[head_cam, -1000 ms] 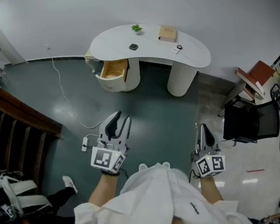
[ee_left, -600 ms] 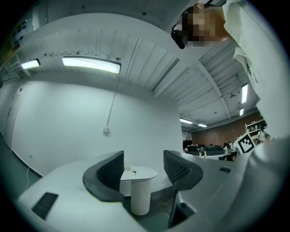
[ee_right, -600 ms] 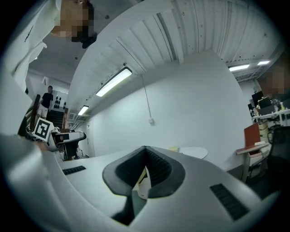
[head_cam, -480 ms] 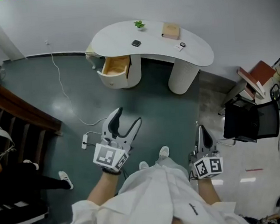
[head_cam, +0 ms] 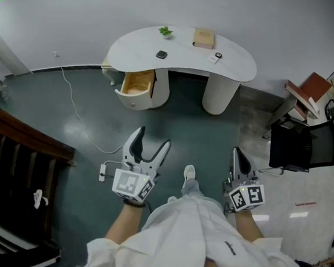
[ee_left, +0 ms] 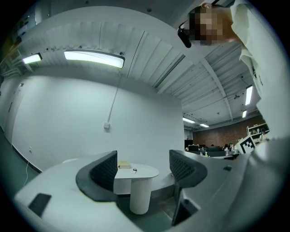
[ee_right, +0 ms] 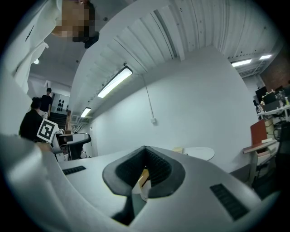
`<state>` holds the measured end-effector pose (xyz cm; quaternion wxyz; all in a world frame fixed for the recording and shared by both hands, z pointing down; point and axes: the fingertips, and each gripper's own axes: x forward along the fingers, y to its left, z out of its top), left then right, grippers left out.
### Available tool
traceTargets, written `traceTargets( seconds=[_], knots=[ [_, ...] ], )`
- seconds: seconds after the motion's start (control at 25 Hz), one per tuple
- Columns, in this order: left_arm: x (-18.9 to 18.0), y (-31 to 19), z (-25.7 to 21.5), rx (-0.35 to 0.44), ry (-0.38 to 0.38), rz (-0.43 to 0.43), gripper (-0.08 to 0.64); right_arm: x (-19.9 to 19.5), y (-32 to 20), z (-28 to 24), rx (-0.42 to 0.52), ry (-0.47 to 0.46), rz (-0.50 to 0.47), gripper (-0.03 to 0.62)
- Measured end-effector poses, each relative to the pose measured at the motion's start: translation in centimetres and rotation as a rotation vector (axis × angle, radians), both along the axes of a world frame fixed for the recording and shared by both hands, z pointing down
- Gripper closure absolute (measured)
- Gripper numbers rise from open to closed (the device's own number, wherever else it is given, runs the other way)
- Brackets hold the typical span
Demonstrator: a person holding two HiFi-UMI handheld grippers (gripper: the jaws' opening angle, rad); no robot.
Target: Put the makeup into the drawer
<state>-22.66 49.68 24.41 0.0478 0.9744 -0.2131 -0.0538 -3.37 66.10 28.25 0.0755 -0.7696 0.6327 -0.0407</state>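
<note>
Head view: the person stands on the floor well apart from the desk (head_cam: 184,59), with both tools pointing toward it. Left tool (head_cam: 154,136): jaws wide apart, having just been opening, nothing between them. Right tool (head_cam: 236,151): jaws closed together, empty.

Makeup (head_cam: 161,55), taken to be the small dark piece, lies on the left half of the desk, about midway between the back and front edges. It sits above the drawer (head_cam: 137,83), which stands pulled open under the desk's left end. A second small item (head_cam: 217,55) lies near the front edge toward the right end. A box (head_cam: 203,38) and a plant (head_cam: 164,31) sit by the back edge.

Risks, as judged:
- Wrong item picked, since two small pieces lie on the desk and neither is clear from here.
- A flat, low piece slipping from the pads or being pushed toward the front edge.
- A foot catching the cable (head_cam: 75,109), which trails across the floor left of the approach.

Orientation: the makeup looks flat and nearly square; its long axis and facing cannot be told at this range
</note>
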Motion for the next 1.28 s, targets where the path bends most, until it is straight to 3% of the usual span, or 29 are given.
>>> traceTargets(
  seconds=[0.72,1.28],
  knots=[
    [10.8,-11.3,-0.8,0.019,-0.032,-0.088,0.207,10.0,-13.3,-0.9,0.026,-0.018,-0.122,0.575],
    [17.4,-14.3,-1.9,0.029,-0.039,-0.1,0.207,15.7,-17.1,-0.9,0.053,-0.045,-0.156,0.575]
  ],
)
